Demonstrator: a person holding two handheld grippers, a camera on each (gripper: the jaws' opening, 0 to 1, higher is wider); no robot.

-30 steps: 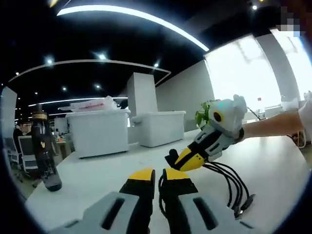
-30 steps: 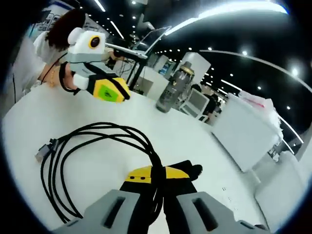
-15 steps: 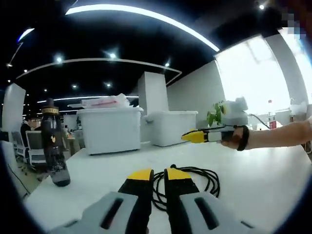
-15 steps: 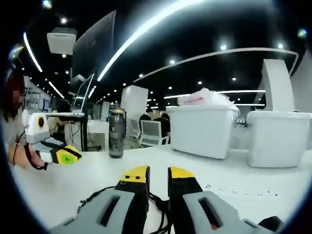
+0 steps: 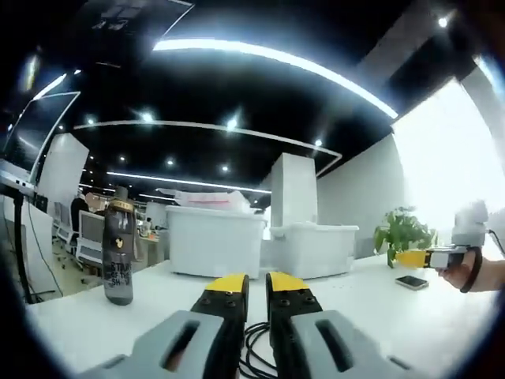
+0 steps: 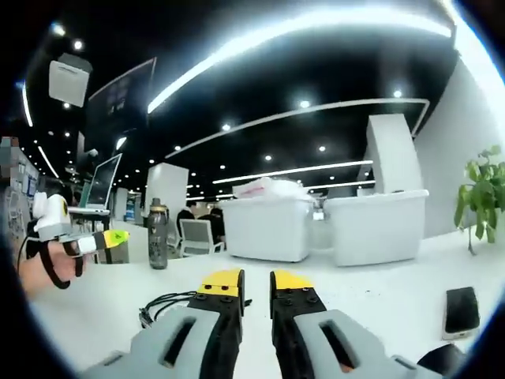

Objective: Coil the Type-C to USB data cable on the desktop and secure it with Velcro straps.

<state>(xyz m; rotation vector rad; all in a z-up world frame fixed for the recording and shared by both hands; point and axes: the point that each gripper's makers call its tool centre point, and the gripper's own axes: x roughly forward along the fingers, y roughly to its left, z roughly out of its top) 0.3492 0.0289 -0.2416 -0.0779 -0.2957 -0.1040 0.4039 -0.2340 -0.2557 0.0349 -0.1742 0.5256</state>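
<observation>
Open-plan office space with a dark ceiling and long light strips fills the upper half of both views. Below it the white table [image 5: 95, 316] spreads across the lower frame. Two white storage bins [image 5: 215, 241] stand at centre, a potted plant [image 5: 402, 229] at right, a dark bottle [image 5: 119, 251] at left, and a phone [image 6: 460, 310] lies lower right in the right gripper view.

Left gripper [image 5: 248, 286] rises from bottom centre with its jaws nearly pressed together, a thin gap between them, pinching nothing. Right gripper [image 6: 247, 282] looks much the same, jaws close and empty.

The black data cable [image 5: 256, 351] lies coiled on the table at bottom centre of the left gripper view, directly below and just ahead of those jaws. In the right gripper view it sits lower left [image 6: 170, 304], off to the side. The left gripper seems nearer, so it looks best placed to reach the coil. No Velcro strap can be made out.
</observation>
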